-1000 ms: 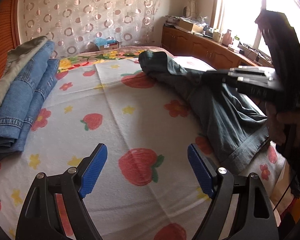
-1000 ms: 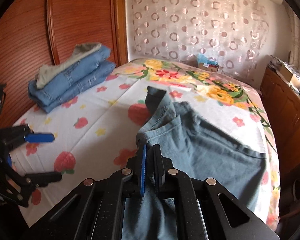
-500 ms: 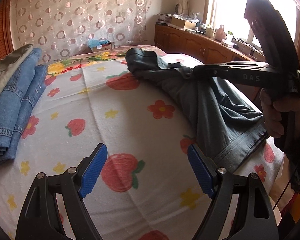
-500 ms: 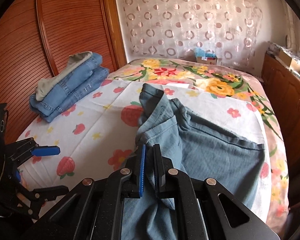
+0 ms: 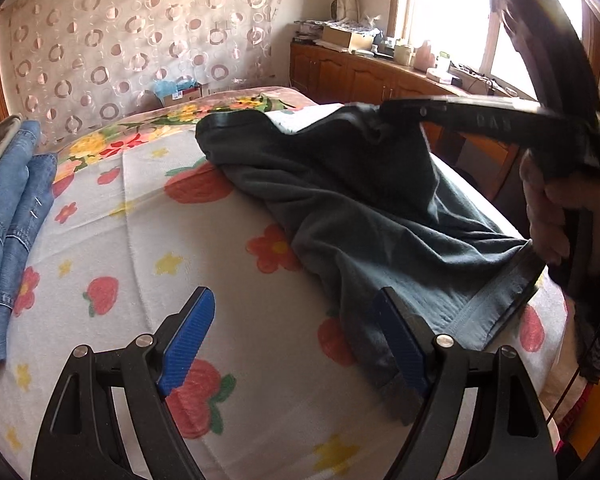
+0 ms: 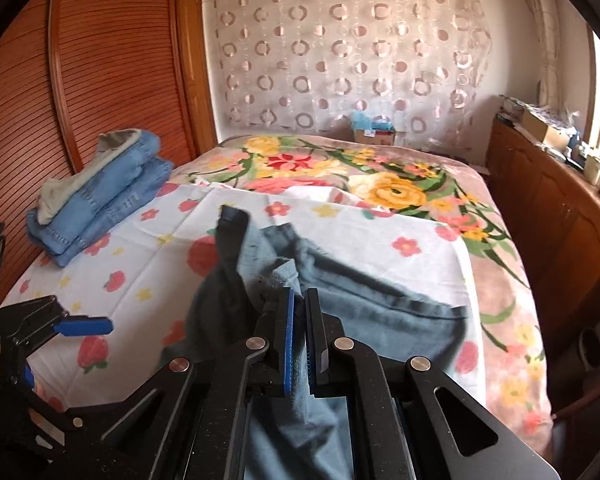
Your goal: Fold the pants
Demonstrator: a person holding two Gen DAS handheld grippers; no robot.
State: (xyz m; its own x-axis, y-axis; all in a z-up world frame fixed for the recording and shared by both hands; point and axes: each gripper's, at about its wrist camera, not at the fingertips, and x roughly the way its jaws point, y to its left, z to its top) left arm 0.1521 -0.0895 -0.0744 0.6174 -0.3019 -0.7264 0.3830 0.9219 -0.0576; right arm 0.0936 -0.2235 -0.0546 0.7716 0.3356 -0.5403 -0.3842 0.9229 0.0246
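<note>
Two claws: right gripper (image 6: 297, 334) clamped on dark grey-blue denim pants (image 5: 380, 216); left gripper (image 5: 296, 344) spread apart, empty.
Pants: on strawberry-print bedsheet (image 5: 228, 288), 1 o'clock.
Handling: limp, weighty (likely); grab hem (image 5: 496, 304).

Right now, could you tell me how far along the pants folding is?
Done: a stack of folded jeans sits at the bed's far left. In hand: the right gripper is shut on a lifted bunch of the grey pants, which lie rumpled. Left: the left gripper is open, holding nothing; no neat fold shows yet.
</note>
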